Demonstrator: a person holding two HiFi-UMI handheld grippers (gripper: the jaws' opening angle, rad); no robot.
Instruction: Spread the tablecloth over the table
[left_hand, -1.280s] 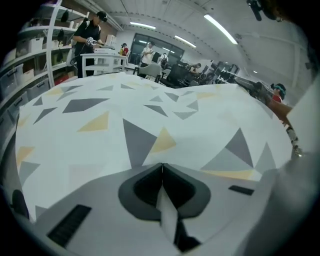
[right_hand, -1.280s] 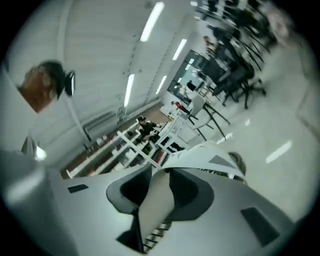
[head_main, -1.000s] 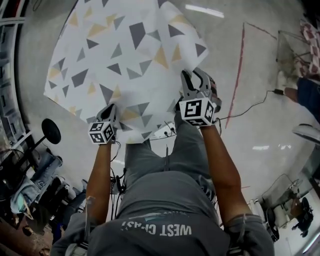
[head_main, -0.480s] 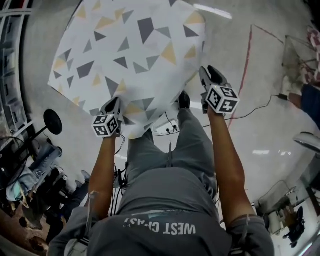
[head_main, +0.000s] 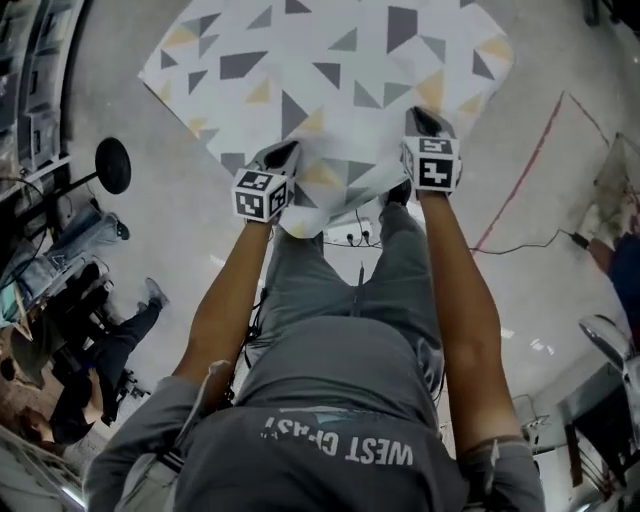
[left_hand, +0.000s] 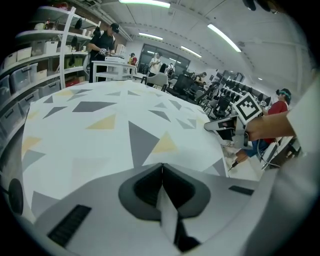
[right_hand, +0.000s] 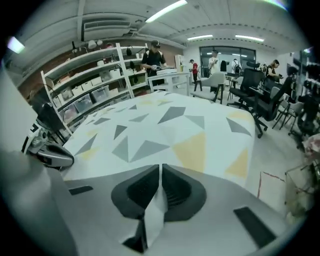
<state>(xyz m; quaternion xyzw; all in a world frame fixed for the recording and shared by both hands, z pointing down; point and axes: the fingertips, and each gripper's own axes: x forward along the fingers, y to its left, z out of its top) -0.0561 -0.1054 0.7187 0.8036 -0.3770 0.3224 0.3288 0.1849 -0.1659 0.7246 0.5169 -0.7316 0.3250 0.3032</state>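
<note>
White fabric printed with grey and yellow triangles, the tablecloth (head_main: 330, 80) lies flat across the far half of the scene. It hides the table beneath it completely, and only its near edge, the side toward me, is gathered up.

My left gripper (left_hand: 161, 170) has its jaws pressed together on a thin fold of that near edge, toward the left. The fold passes between the pads and trails back toward the camera. My right gripper (right_hand: 160, 170) takes the same edge further right. Its jaws are closing, a pleat of cloth stands between them, and the pads already bear on it.

I judge that the two grips sit well apart along one edge so that the hem between them can be drawn taut and moved as a single line. Both grippers slope downward and away from me, so the pads bite the hem from above without disturbing the part already laid flat.

I judge the spreading to be nearly done. What remains is to draw the near edge toward me and let it hang evenly. An uneven pull by either hand would skew the pattern and shorten the overhang on the far side.

A power strip (head_main: 350, 238) lies on the floor (head_main: 560, 250) just below the held edge, clear of the cloth.
</note>
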